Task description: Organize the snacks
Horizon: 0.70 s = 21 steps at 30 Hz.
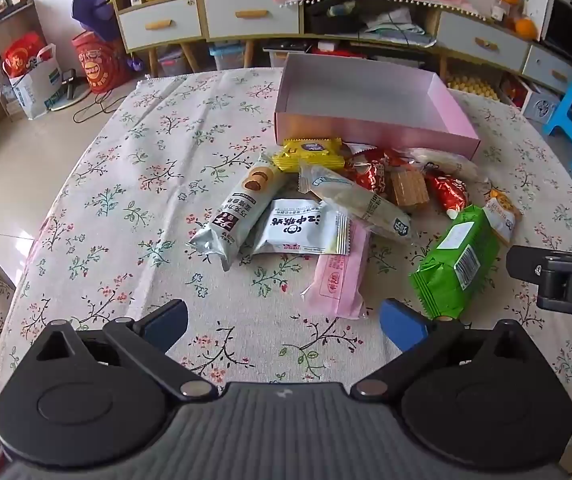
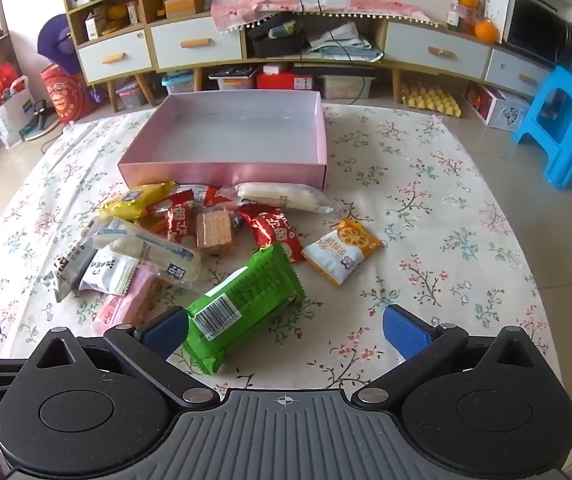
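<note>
An empty pink box (image 1: 374, 132) (image 2: 221, 170) stands on the floral tablecloth. Several snack packs lie heaped in front of it: a yellow pack (image 1: 312, 153), a grey biscuit tube (image 1: 237, 212), a white sachet (image 1: 306, 227), a pink pack (image 1: 340, 276) and a green pack (image 1: 456, 262) (image 2: 245, 304). An orange-white sachet (image 2: 340, 250) lies to the right of the heap. My left gripper (image 1: 283, 322) hovers open just short of the pink pack. My right gripper (image 2: 286, 330) is open too, the green pack's near end lying by its left finger.
The right gripper's black body (image 1: 558, 276) shows at the right edge of the left wrist view. Past the table stand a low cabinet with drawers (image 2: 197, 46), a blue plastic stool (image 2: 562, 124) and red bags (image 1: 97, 60) on the floor.
</note>
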Available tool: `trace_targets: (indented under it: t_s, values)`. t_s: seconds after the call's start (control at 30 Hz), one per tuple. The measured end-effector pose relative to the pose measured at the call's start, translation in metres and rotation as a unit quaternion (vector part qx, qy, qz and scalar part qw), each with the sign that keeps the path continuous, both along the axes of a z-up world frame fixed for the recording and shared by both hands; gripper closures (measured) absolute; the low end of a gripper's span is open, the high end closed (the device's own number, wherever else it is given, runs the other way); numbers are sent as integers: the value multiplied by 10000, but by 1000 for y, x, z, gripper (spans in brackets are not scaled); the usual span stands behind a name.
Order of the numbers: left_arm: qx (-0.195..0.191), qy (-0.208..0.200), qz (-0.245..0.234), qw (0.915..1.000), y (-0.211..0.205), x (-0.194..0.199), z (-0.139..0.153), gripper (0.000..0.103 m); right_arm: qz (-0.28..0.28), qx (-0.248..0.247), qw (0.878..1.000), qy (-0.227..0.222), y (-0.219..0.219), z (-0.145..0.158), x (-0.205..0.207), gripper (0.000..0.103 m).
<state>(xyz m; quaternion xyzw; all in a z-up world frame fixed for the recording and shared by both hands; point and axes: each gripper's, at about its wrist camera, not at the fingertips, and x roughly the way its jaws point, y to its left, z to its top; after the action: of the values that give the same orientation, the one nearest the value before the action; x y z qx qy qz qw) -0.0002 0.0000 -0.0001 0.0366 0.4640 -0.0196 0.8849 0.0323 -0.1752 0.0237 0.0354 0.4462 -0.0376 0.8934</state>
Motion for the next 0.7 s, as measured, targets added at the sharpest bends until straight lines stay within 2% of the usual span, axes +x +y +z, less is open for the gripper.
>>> trace_targets:
  t_s: [0.7]
  values:
    - [89, -55, 13, 9999, 1, 0, 2, 1, -59, -22, 10000, 18, -1, 0, -1, 0]
